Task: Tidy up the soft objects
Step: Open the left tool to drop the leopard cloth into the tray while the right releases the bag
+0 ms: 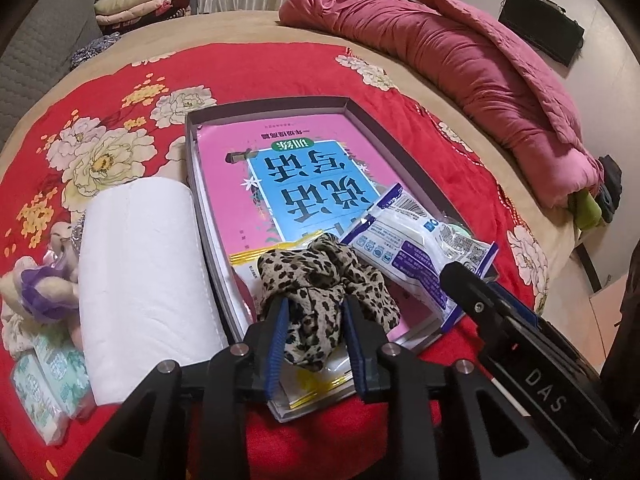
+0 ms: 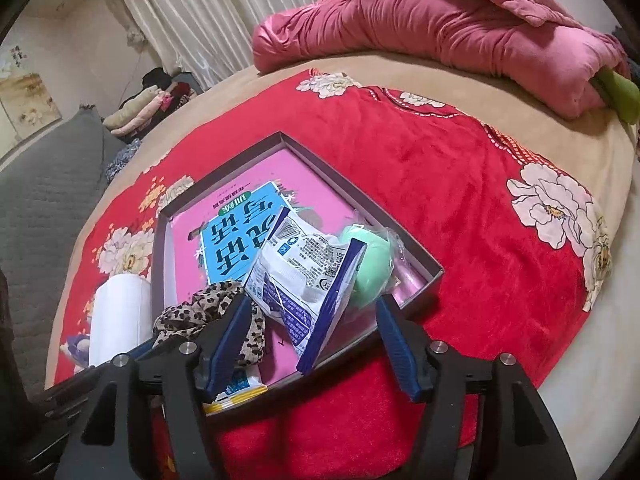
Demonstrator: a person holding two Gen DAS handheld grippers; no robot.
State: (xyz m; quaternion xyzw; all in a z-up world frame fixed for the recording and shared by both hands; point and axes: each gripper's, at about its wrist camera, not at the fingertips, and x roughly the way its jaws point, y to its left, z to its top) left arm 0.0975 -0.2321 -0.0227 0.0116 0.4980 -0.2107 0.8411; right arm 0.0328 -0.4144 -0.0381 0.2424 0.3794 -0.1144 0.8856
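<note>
A shallow grey box [image 1: 192, 120] lies on the red flowered blanket with a pink and blue book [image 1: 288, 176] in it. My left gripper [image 1: 314, 304] is shut on a leopard-print cloth [image 1: 320, 280], held over the box's near end above a yellow-edged packet [image 1: 256, 268]. My right gripper [image 2: 312, 304] is open over the box's near edge, its fingers either side of a white and blue plastic packet [image 2: 304, 272] that lies in the box. A green soft ball [image 2: 370, 260] in clear wrap sits in the box corner beside it. The cloth also shows in the right wrist view [image 2: 204, 312].
A white paper roll [image 1: 140, 272] lies left of the box, with a plush toy [image 1: 36, 284] and tissue packs [image 1: 48, 384] beside it. A rolled pink quilt [image 1: 460, 64] lies at the bed's far side. Folded clothes [image 1: 136, 4] are stacked beyond the bed.
</note>
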